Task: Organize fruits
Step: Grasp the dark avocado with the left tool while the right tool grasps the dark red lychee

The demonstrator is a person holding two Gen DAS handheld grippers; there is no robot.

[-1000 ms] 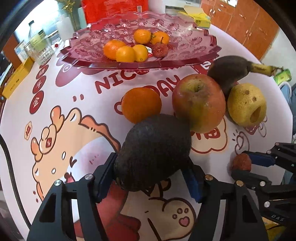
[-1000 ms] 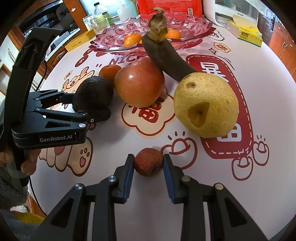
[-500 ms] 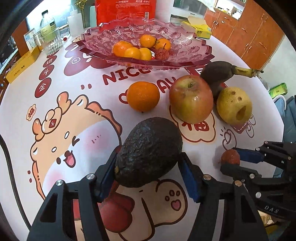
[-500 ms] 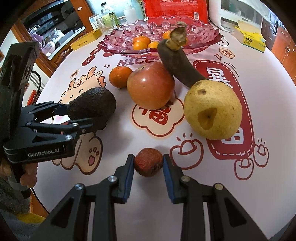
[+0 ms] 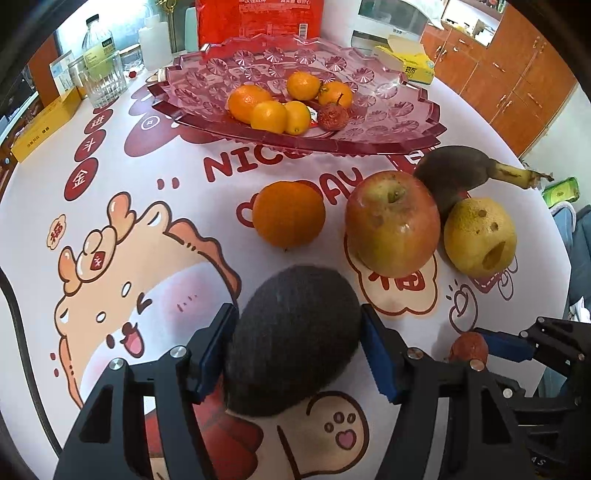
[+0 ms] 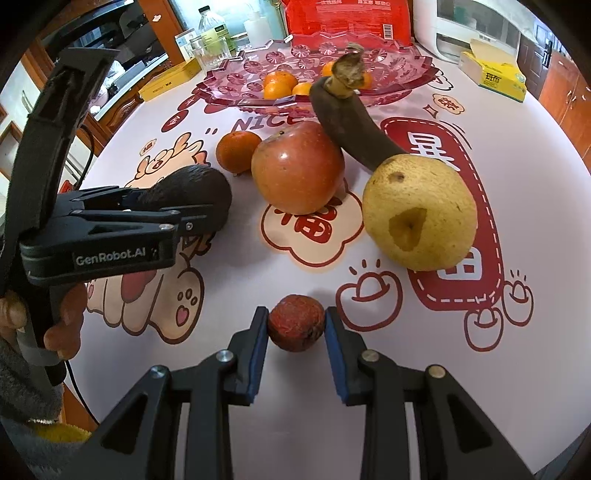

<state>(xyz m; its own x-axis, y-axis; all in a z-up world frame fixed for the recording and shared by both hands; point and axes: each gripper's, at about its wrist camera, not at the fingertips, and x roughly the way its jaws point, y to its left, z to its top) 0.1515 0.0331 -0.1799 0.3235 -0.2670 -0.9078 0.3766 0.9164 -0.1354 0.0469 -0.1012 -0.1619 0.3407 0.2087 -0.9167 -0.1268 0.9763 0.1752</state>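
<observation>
My left gripper (image 5: pixel 297 350) is shut on a dark avocado (image 5: pixel 291 338) and holds it above the table; both also show in the right wrist view, gripper (image 6: pixel 192 218) and avocado (image 6: pixel 199 188). My right gripper (image 6: pixel 295 330) is shut on a small red lychee (image 6: pixel 296 322), low over the tablecloth; the lychee also shows in the left wrist view (image 5: pixel 468 347). On the table lie an orange (image 5: pixel 288 213), an apple (image 5: pixel 392 223), a dark banana (image 5: pixel 458 173) and a yellow pear (image 5: pixel 479 236). The pink glass tray (image 5: pixel 369 74) at the back holds several small oranges (image 5: pixel 269 116) and a lychee (image 5: pixel 332 116).
A red bag (image 5: pixel 258 18), bottles and a glass (image 5: pixel 105 75) stand behind and left of the tray. A yellow box (image 5: pixel 46 123) lies at the far left, a tissue box (image 5: pixel 406 62) at the back right. The round table's edge (image 5: pixel 554 229) curves along the right.
My left gripper has lifted the avocado and drawn back from the apple and orange. The right gripper, shut on the lychee, has risen slightly.
</observation>
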